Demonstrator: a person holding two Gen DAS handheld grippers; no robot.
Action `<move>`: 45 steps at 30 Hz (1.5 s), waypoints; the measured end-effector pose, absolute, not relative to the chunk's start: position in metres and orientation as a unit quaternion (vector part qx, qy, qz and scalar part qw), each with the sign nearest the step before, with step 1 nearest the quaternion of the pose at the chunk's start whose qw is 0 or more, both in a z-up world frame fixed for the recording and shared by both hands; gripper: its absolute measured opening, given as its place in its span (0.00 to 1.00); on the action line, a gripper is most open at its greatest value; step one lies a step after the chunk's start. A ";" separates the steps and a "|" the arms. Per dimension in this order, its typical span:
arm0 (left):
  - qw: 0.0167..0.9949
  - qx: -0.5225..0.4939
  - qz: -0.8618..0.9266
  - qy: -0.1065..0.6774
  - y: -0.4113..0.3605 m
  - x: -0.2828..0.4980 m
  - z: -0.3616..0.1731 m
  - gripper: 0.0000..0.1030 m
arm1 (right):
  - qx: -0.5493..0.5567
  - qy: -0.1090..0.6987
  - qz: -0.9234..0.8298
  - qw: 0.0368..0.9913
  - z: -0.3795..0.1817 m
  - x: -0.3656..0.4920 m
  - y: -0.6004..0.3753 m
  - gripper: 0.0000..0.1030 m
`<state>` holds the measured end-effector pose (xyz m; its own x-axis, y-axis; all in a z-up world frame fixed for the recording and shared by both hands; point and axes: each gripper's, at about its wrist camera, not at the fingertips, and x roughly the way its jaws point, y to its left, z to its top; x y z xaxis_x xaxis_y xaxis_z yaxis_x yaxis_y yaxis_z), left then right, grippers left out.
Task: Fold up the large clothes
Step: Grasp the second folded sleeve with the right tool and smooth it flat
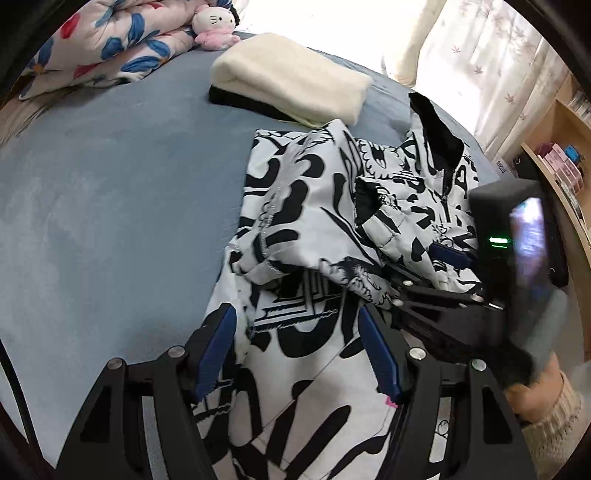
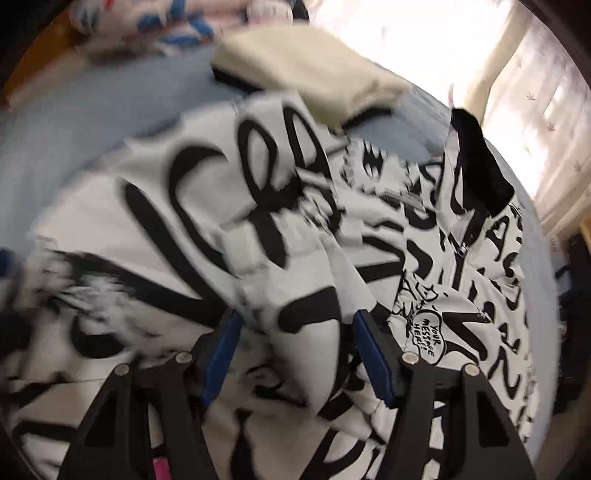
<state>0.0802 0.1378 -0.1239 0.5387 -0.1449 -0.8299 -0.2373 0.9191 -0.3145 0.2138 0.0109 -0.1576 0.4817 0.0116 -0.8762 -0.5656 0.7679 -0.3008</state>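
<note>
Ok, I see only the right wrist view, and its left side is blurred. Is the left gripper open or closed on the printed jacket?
Observer: Open. The left gripper has its fingers spread over the black-and-white jacket and pinches nothing.
Operator: And the pale blur at the top edge, what is it?
Observer: A Hello Kitty plush. It leans on the floral quilt, apart from the jacket.
Operator: What stands to the right of the bed?
Observer: A wooden shelf with small boxes on it.
</note>
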 end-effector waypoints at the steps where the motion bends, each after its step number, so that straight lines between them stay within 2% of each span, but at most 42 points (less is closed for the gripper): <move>1: 0.853 -0.199 0.029 0.481 0.139 0.079 -0.124 0.65 | -0.292 0.483 0.170 0.808 -0.163 0.218 0.011 0.60; 2: 0.853 -0.199 0.031 0.482 0.139 0.079 -0.125 0.65 | -0.288 0.486 0.168 0.808 -0.164 0.219 0.011 0.55; 3: 0.853 -0.200 0.033 0.481 0.140 0.078 -0.125 0.65 | -0.280 0.485 0.169 0.811 -0.160 0.221 0.010 0.25; 4: 0.851 -0.202 0.033 0.483 0.140 0.077 -0.125 0.65 | -0.274 0.487 0.166 0.812 -0.154 0.223 0.009 0.06; 8: 0.853 -0.200 0.035 0.480 0.138 0.076 -0.124 0.65 | -0.207 0.446 0.176 0.853 -0.101 0.223 -0.011 0.05; 12: 0.855 -0.199 0.027 0.478 0.134 0.074 -0.121 0.65 | -0.093 0.383 0.160 0.905 -0.024 0.212 -0.077 0.05; 14: 0.857 -0.194 0.022 0.477 0.130 0.073 -0.121 0.65 | -0.049 0.386 0.142 0.910 -0.014 0.209 -0.115 0.05; 17: 0.857 -0.188 0.015 0.480 0.123 0.074 -0.124 0.65 | -0.011 0.424 0.124 0.897 -0.032 0.202 -0.162 0.07; 19: 0.855 -0.185 0.011 0.485 0.119 0.076 -0.125 0.65 | -0.016 0.480 0.114 0.870 -0.068 0.196 -0.185 0.21; 20: 0.854 -0.184 0.009 0.487 0.116 0.078 -0.126 0.65 | -0.017 0.507 0.108 0.855 -0.084 0.191 -0.193 0.23; 23: 0.854 -0.179 0.003 0.489 0.111 0.080 -0.126 0.65 | 0.029 0.557 0.100 0.824 -0.117 0.183 -0.224 0.24; 26: 0.855 -0.172 0.001 0.488 0.107 0.082 -0.123 0.65 | 0.100 0.559 0.099 0.817 -0.118 0.189 -0.255 0.27; 28: 0.856 -0.168 -0.005 0.489 0.108 0.085 -0.120 0.65 | 0.141 0.551 0.097 0.817 -0.113 0.198 -0.270 0.47; 30: 0.858 -0.160 -0.009 0.488 0.110 0.092 -0.116 0.65 | 0.161 0.541 0.098 0.819 -0.112 0.211 -0.277 0.55; 39: 0.852 -0.127 -0.017 0.508 0.135 0.187 -0.111 0.65 | 0.132 0.576 0.084 0.802 -0.155 0.278 -0.271 0.56; 45: 0.832 -0.160 -0.005 0.532 0.158 0.259 -0.139 0.65 | 0.162 0.569 0.125 0.796 -0.171 0.285 -0.275 0.56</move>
<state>0.2588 0.1584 -0.1390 0.4345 -0.1781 -0.8829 -0.1613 0.9490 -0.2709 0.2854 -0.2745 -0.1711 0.3207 0.3834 -0.8661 -0.0134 0.9161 0.4006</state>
